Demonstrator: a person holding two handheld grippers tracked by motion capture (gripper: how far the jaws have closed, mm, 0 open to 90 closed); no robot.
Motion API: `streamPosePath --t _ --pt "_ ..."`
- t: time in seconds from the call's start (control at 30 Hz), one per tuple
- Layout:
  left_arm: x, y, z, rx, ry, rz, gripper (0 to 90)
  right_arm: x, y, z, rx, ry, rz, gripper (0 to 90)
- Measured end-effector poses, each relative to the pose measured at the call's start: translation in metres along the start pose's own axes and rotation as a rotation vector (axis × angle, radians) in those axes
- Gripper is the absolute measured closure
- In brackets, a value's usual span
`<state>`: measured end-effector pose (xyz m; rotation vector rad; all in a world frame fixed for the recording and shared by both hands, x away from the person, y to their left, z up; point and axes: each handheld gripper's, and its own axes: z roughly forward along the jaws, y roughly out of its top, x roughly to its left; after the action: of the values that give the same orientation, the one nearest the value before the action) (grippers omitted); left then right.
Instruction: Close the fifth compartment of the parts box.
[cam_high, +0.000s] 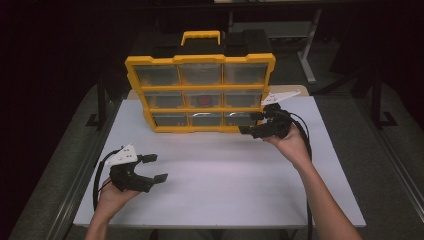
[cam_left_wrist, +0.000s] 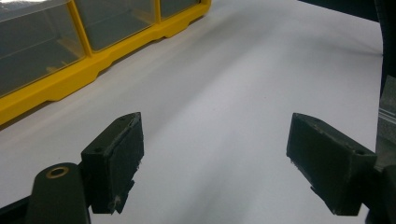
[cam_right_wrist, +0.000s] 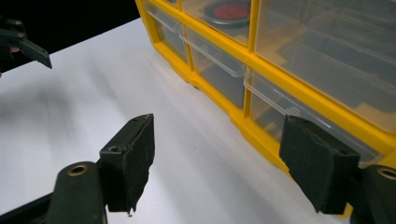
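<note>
Organizer (cam_high: 200, 95): yellow frame, clear drawers.

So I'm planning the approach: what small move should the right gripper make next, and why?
Probably ease the right gripper toward the bottom-right clear drawer of the yellow plastic organiser and line its jaws up on the drawer's lip. They stand open with nothing between them, just beside that drawer's front. The left gripper waits open over the white table.
</note>
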<state>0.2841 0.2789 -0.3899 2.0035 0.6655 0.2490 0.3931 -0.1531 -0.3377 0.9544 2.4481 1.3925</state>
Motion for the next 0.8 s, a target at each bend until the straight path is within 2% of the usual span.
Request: streamPosePath --t 0.2,0.27,0.5,0.8 --pt "0.0 -0.001 0.0 -0.002 0.002 -0.017 19.1 -0.001 -0.01 -0.005 -0.001 -0.009 0.013 24.7" --pt "0.001 -0.002 -0.001 0.013 0.004 -0.005 19.0 -0.001 -0.013 -0.006 0.006 -0.015 0.012 24.4" --pt "0.001 -0.003 0.0 0.01 0.004 -0.008 19.0 0.0 -0.025 -0.014 -0.008 -0.03 0.011 22.9" --pt "0.001 -0.002 0.001 0.009 0.006 -0.003 18.9 -0.004 -0.043 -0.02 -0.003 -0.038 0.042 19.6"
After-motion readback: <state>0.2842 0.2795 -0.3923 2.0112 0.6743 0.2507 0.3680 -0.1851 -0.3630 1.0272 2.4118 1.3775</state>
